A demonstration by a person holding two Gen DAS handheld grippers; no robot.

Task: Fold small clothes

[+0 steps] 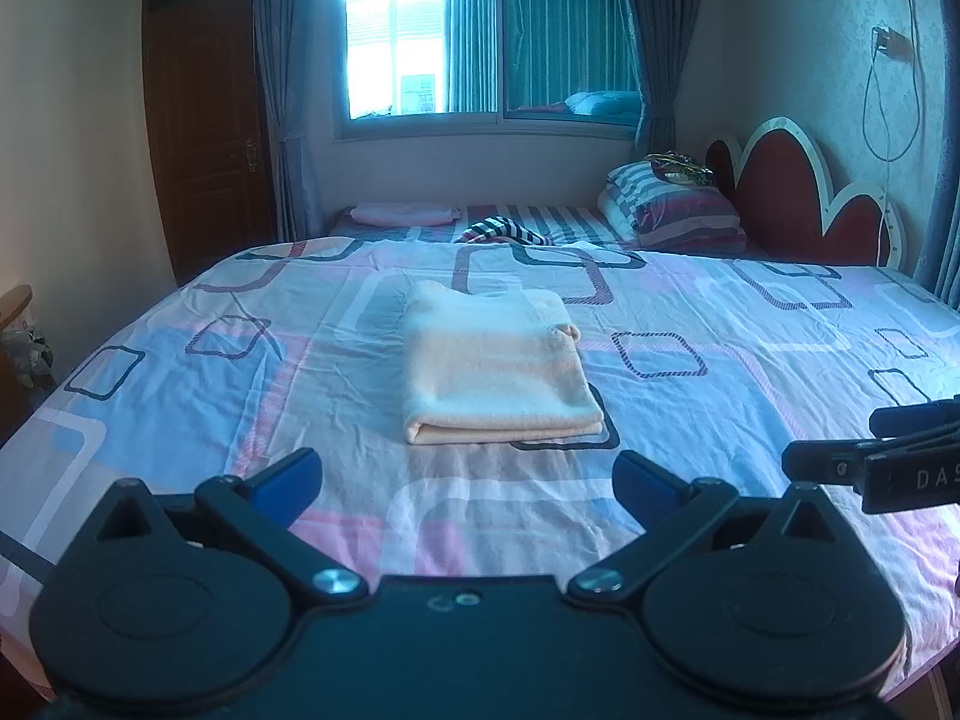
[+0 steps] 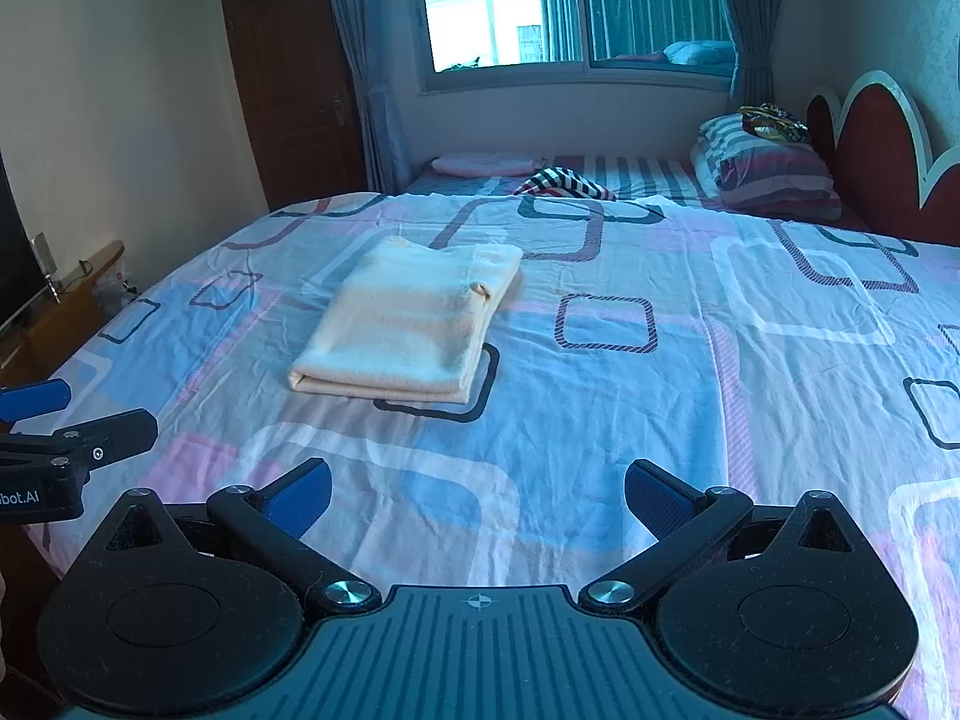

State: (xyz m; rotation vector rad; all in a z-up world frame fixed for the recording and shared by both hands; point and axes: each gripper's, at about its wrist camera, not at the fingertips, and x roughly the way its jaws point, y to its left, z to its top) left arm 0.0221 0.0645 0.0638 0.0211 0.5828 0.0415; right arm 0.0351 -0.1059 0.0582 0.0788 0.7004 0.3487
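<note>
Nearest the left wrist camera, the left gripper (image 1: 468,483) has its two blue-padded fingers (image 1: 288,480) spread wide apart, with nothing between them. The right gripper (image 2: 478,495) stands the same way in the right wrist view: fingers parted, empty, above the bedsheet (image 2: 690,396). Each tool shows at the edge of the other's view, the right one at the right margin of the left wrist view (image 1: 882,456), the left one at the left margin of the right wrist view (image 2: 66,444); both hang over the near part of the bed, apart from the cloth.

Beyond the fingertips, a folded peach garment (image 1: 495,363) lies flat on the sheet, a neat rectangle with its folded edge toward the cameras. It sits straight ahead of the left gripper and ahead and to the left of the right gripper (image 2: 414,324). Neither tool touches it. The sheet is pale, printed with blue, pink and dark rounded squares.

Farther back lie a striped cloth (image 1: 507,230), a pink pillow (image 1: 401,214), and stacked striped bedding (image 1: 678,207) against a red headboard (image 1: 798,192). Behind these are a curtained window (image 1: 480,36) and a brown door (image 1: 204,120).
</note>
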